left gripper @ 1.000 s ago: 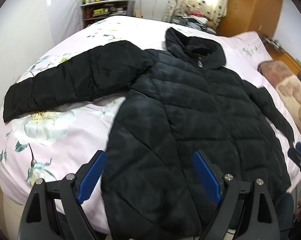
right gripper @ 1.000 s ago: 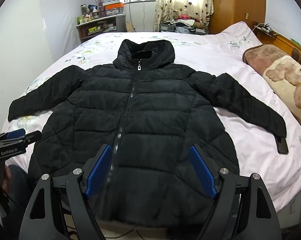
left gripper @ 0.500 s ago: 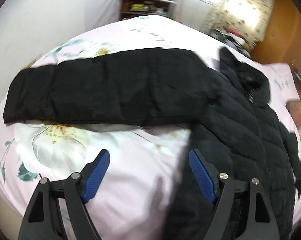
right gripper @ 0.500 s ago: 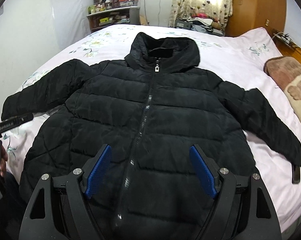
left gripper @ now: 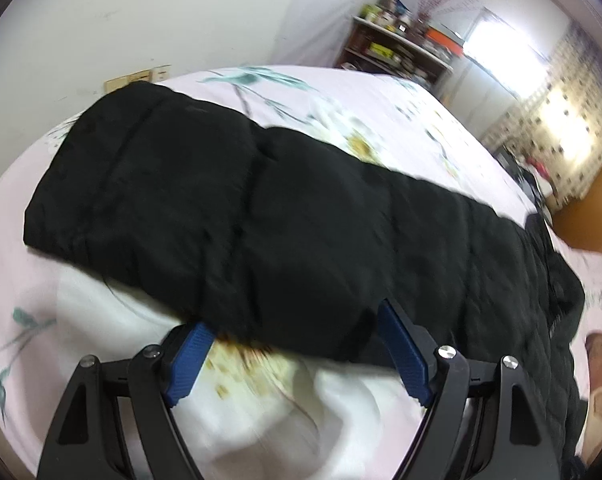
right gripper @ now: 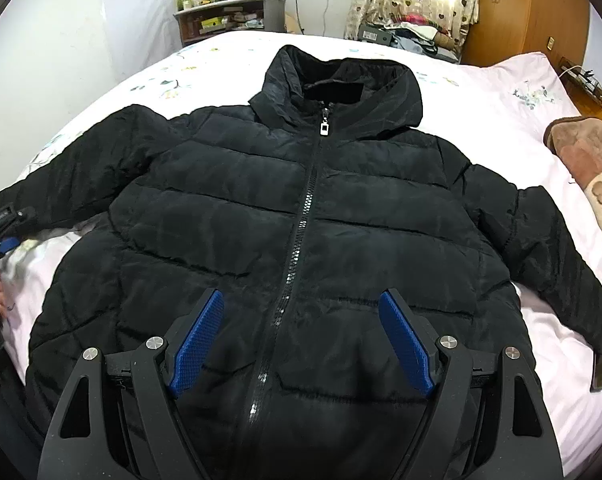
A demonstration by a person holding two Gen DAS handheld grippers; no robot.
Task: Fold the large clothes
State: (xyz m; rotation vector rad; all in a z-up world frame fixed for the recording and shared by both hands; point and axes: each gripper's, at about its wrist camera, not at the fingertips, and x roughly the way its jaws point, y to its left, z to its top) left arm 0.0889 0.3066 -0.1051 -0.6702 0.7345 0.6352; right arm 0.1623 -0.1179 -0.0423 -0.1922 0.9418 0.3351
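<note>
the black puffer jacket (right gripper: 301, 240) lies face up and zipped on the floral bedsheet (right gripper: 229, 52), hood toward the far side of the bed, hem at the near edge, both sleeves spread outward. this flat, symmetric layout exposes each sleeve for an inward fold.

the left gripper (left gripper: 293, 344) sits low at the near edge of the left sleeve (left gripper: 229, 208), its blue pads (left gripper: 191, 356) spread wide and straddling the sleeve's lower border. nothing is clamped between them; the jaws are released. the placement suggests an approach to pinch the padded edge so the sleeve can be carried across the jacket body. the view is motion-blurred, so contact between pads and fabric cannot be confirmed.

the right gripper (right gripper: 301, 344) hovers above the lower front of the jacket, centred near the zipper (right gripper: 301, 232), jaws fully parted and empty. it appears positioned to steady the body during the sleeve fold.

no fold is present yet; the task is judged to be at its first step. thick quilted fill will likely resist creasing and spring open, so a deep bite on the sleeve edge is advisable.
</note>
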